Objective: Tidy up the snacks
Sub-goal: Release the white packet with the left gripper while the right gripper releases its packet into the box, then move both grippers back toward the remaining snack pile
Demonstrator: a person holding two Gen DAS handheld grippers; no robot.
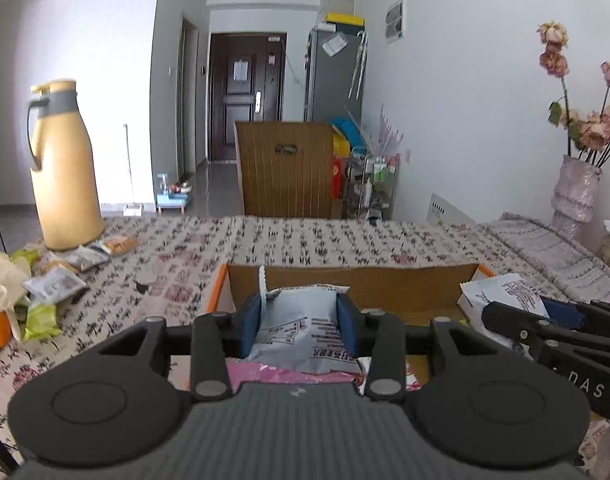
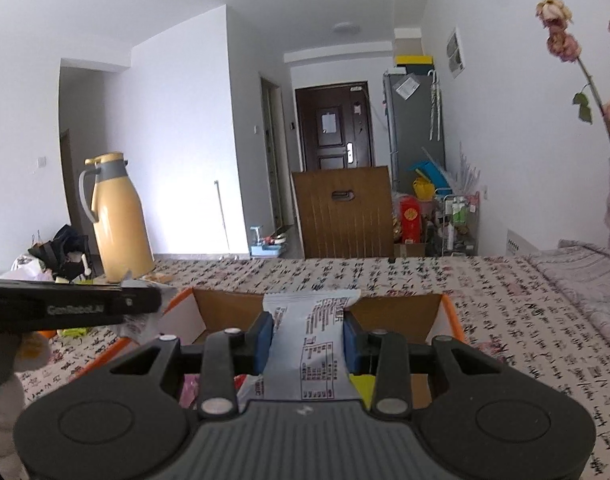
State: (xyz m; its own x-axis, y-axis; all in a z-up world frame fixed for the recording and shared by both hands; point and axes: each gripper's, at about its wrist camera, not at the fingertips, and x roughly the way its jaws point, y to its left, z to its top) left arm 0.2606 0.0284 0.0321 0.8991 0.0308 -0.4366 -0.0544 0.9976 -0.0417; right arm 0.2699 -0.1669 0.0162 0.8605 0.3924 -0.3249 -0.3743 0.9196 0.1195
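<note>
Snack pkts [image 1: 301, 320] in both jaws

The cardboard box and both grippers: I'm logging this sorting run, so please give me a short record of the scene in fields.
left gripper: shut on a grey snack packet, over the box
right gripper: shut on a white printed packet, over the box
cardboard box: open, orange-edged, already holds packets
loose snacks: heaped on the tablecloth near the yellow thermos
vase of dried flowers: far right
</note>
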